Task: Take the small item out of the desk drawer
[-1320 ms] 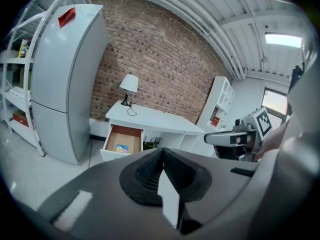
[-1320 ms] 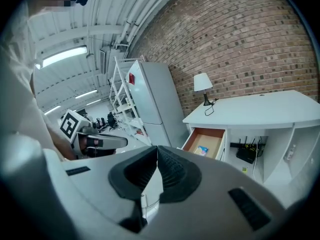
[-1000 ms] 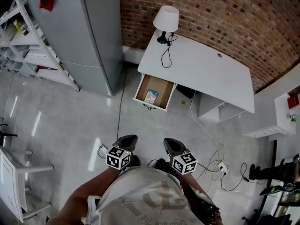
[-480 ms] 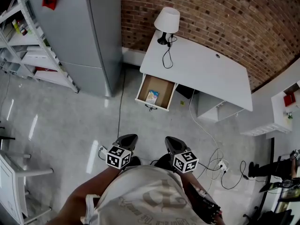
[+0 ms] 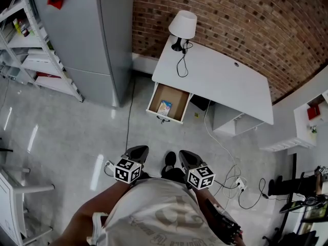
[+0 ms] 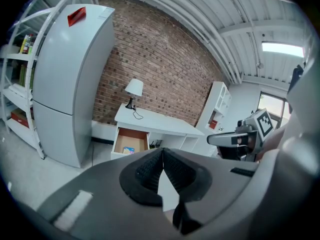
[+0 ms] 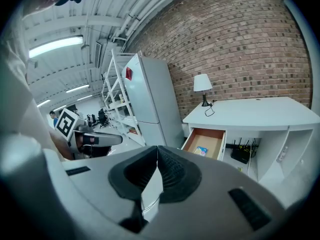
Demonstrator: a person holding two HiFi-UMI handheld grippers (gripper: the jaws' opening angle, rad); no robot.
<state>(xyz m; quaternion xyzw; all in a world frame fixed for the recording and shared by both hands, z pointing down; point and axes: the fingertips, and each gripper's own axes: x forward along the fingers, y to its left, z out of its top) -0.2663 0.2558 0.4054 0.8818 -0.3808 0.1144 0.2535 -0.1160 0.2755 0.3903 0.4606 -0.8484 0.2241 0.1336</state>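
Observation:
A white desk (image 5: 225, 81) stands against the brick wall, its wooden drawer (image 5: 168, 102) pulled open toward me. A small blue and yellow item (image 5: 164, 106) lies in the drawer and shows again in the left gripper view as the item (image 6: 128, 150) and in the right gripper view as the item (image 7: 201, 151). My left gripper (image 5: 137, 152) and right gripper (image 5: 185, 157) are held close to my body, well short of the desk. Both are shut, tips touching, with nothing between the left gripper (image 6: 163, 151) pads or the right gripper (image 7: 157, 149) pads.
A white lamp (image 5: 183, 26) with a black cord sits at the desk's left end. A grey fridge (image 5: 89, 29) and metal shelves (image 5: 31, 40) stand to the left. Cables and a power strip (image 5: 238, 184) lie on the floor at the right. A white shelf unit (image 5: 307, 122) stands at far right.
The view has shifted slightly toward the desk, and a dark shoe now shows between the grippers. Both grippers stay shut and close to my body.

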